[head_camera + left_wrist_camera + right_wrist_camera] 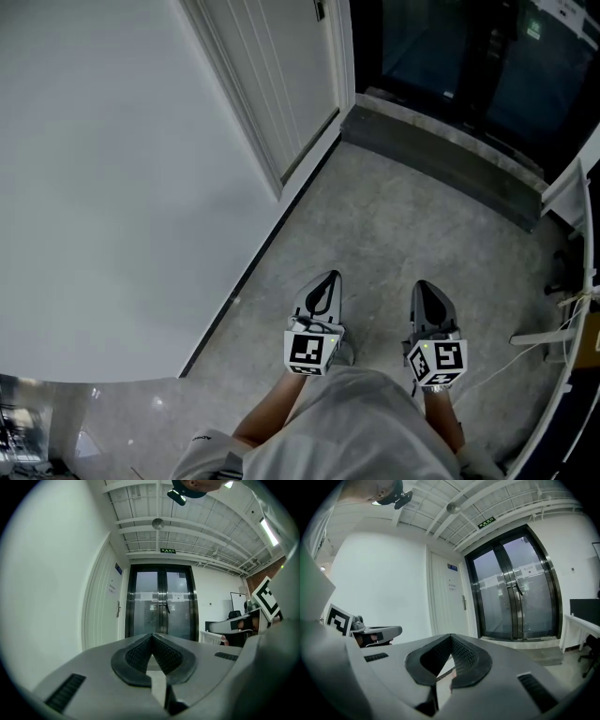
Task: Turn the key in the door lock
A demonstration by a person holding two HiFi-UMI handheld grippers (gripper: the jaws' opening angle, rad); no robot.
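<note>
The left gripper (328,277) and the right gripper (422,284) are side by side and level above the grey floor (394,216), near the person, whose arms show at the bottom of the head view. Each has its marker cube at the near end.

In the left gripper view, the left gripper (152,637) is clenched: its ribbed pads (138,654) meet at the tip with nothing between them. In the right gripper view, the right gripper (451,637) is clenched too, tips together. A thin sliver shows in the gap behind its pads (464,656), and I cannot tell what it is.

The white door (281,75) is in the left wall (112,187), at the far end and well apart from both grippers. It is closed in its frame. Its handle (464,603) is on the side nearer the glass doors (515,597). The lock and key are too small to tell from here.

The dark glass doors fill the far end behind a low stone step (441,150). A green exit sign (168,551) hangs above them. On the right are a white desk (581,620) and a chair (590,653).
</note>
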